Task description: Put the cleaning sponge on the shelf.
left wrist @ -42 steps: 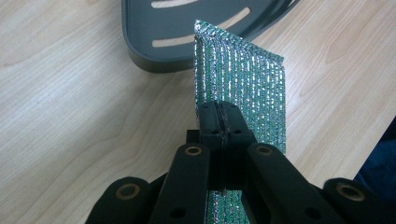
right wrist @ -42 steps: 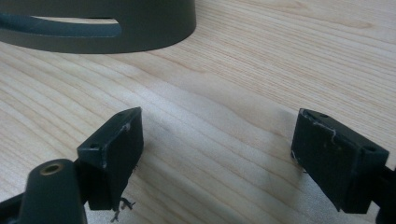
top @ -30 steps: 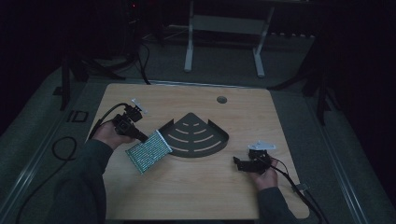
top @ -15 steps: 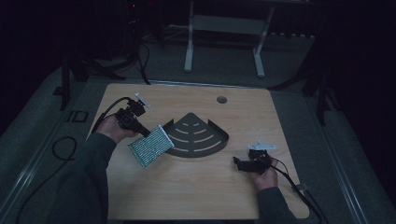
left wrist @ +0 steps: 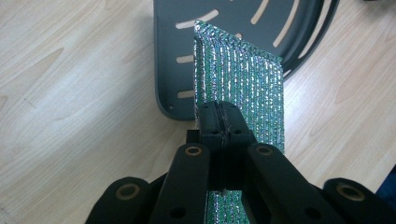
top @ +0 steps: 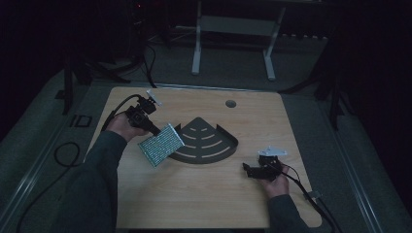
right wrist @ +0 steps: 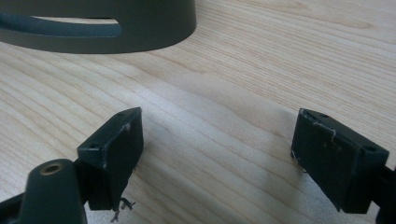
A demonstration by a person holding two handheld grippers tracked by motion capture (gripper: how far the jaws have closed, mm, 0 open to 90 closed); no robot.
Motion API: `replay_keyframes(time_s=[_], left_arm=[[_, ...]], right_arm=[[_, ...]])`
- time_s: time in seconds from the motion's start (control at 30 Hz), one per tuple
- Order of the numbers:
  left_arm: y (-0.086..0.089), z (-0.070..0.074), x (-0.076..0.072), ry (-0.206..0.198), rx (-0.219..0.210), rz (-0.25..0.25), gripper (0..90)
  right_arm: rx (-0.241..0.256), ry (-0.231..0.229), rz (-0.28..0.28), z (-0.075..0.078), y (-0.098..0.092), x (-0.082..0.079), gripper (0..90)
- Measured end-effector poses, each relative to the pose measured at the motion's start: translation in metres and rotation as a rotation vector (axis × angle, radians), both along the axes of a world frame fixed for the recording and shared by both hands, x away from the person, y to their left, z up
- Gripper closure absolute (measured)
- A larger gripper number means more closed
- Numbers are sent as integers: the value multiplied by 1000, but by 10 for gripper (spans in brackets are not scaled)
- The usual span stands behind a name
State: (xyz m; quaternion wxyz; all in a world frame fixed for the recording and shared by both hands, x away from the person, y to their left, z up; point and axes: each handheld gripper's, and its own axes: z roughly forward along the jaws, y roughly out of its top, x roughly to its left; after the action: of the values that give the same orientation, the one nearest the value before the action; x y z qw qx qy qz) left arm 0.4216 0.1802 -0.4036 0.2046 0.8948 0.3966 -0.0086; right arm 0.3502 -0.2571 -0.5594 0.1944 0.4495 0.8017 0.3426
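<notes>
The left gripper point(top: 154, 130) has carried the glittery sponge point(top: 162, 144) up and to the right over the last second — from the bare wood toward the dark fan-shaped tray point(top: 206, 145), whose near corner the sponge now overlaps. In the left gripper view the jaws are pressed tight together on the sponge's point(left wrist: 243, 88) near end, and it hangs out ahead of them with its far end over the slotted floor of the tray point(left wrist: 299, 28); whether it touches the tray yet I cannot tell. That shift suggests the sponge is being brought to the tray, and the placing looks close — a little farther in, then a release. The right gripper point(top: 256, 170) has barely moved; it rests low on the table point(top: 194, 199) just right of the tray, jaws spread wide with nothing between them, only bare wood point(right wrist: 215, 140) and the tray's curved wall point(right wrist: 140, 32) ahead.
</notes>
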Motion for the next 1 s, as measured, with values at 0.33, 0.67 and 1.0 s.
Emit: replay_keyframes(time_s=[0.33,0.67,1.0], left_arm=[[-7,5,12,-17,-1,-14,900],[-18,12,21,-30,-5,-28,900],[-27,5,30,-39,-10,-40,900]], right_arm=[[0,0,0,0,0,0,163],[1,0,0,0,0,0,164],[0,0,0,0,0,0,164]])
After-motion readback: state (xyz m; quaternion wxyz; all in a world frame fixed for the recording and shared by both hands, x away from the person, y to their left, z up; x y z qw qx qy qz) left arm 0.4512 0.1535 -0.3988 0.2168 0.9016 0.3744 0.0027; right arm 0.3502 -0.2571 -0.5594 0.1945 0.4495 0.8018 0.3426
